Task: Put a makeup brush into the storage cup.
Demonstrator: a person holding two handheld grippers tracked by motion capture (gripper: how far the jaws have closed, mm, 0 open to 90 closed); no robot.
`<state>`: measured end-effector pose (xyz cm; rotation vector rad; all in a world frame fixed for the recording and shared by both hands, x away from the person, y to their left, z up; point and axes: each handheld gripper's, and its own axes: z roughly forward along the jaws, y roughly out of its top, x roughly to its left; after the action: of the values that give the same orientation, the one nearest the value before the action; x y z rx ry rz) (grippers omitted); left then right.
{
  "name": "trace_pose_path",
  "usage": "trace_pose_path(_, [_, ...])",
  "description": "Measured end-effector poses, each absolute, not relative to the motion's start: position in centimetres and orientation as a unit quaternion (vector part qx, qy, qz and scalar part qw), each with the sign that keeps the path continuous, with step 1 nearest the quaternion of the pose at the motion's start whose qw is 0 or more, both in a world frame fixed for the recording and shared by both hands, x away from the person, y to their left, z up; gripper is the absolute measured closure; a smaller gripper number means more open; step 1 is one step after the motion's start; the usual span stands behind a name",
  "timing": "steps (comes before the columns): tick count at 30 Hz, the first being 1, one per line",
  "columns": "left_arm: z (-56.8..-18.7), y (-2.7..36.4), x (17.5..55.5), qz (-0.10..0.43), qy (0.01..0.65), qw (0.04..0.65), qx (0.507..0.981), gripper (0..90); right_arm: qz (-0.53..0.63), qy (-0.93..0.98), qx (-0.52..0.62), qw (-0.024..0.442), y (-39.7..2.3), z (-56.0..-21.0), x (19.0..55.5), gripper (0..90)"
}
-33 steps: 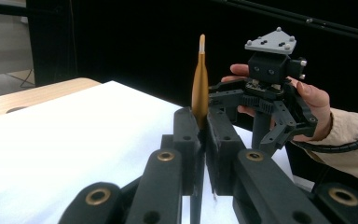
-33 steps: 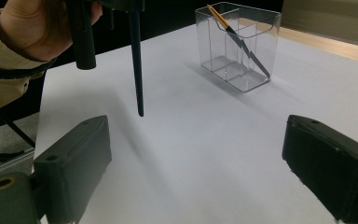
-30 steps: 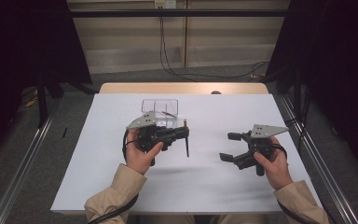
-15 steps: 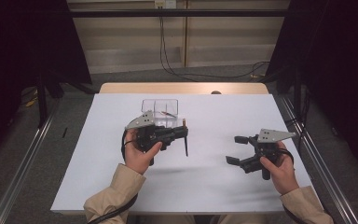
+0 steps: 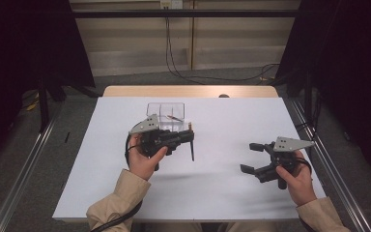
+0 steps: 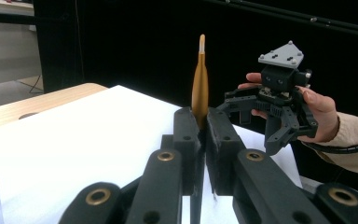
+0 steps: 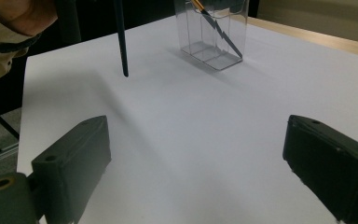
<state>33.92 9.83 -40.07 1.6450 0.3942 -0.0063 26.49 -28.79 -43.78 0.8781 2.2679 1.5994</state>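
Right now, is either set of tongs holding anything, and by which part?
The left tongs are shut on a slim brush, gripped around mid-handle, gold end above the jaws and dark end hanging below. The right tongs are open and hold nothing.

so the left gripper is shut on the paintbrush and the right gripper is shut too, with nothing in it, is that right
Not quite. The left gripper is shut on the paintbrush, but the right gripper is open, not shut: the right gripper view shows its jaws far apart over the bare white table, with nothing between them.
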Motion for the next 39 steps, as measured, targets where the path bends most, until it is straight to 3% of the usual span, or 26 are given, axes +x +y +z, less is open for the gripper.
trace_pose_path(39, [-38.5,11.2,35.3,0.028,0.199,0.652,0.731,83.9,0.549,0.764,0.314,0.124,-30.4,-44.5,25.5,7.1])
